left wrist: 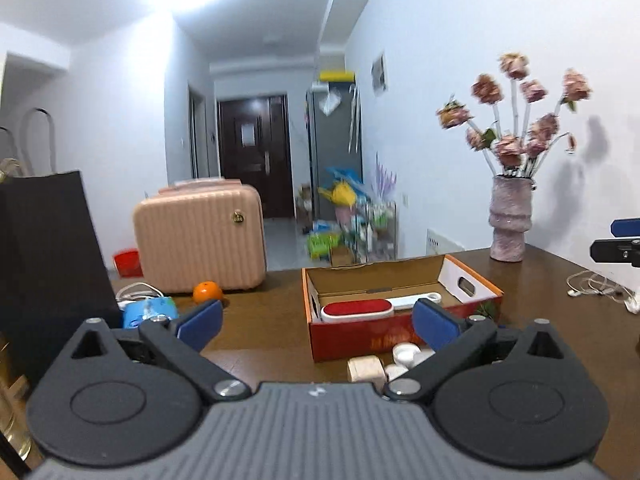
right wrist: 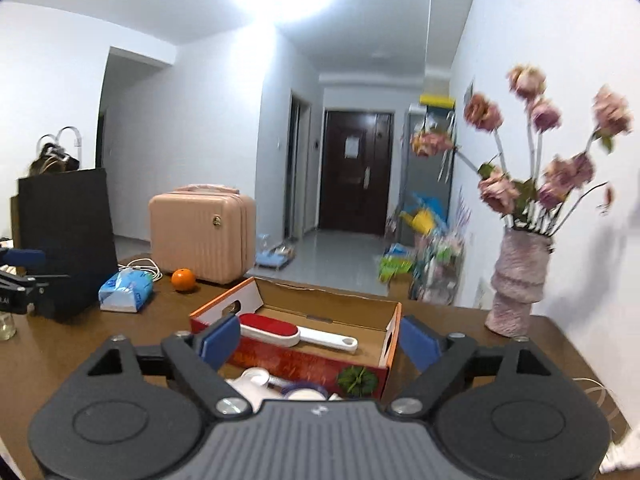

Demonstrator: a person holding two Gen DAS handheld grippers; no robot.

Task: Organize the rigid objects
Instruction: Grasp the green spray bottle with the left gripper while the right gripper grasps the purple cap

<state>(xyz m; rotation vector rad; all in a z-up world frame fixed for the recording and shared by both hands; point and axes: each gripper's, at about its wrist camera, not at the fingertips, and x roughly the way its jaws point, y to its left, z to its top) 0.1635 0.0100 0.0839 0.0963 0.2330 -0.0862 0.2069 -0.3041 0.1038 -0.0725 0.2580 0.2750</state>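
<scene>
An open red cardboard box (left wrist: 472,280) (right wrist: 394,322) stands on the brown table. A red and white lint brush (left wrist: 358,309) (right wrist: 270,329) lies inside it. In front of the box lie a pale wooden block (left wrist: 365,367) and small white lids (left wrist: 405,354); the right wrist view shows white items (right wrist: 256,380) and a purple-rimmed lid (right wrist: 303,391) there. My left gripper (left wrist: 318,322) is open and empty, above the table before the box. My right gripper (right wrist: 320,340) is open and empty, over the box's near side.
A pink case (left wrist: 200,236) (right wrist: 202,232), an orange (left wrist: 207,292) (right wrist: 183,279), a blue tissue pack (left wrist: 149,311) (right wrist: 126,291) and a black bag (left wrist: 44,264) (right wrist: 66,236) stand at the left. A vase of flowers (left wrist: 509,220) (right wrist: 518,284) stands at the right. White cables (left wrist: 600,286) lie far right.
</scene>
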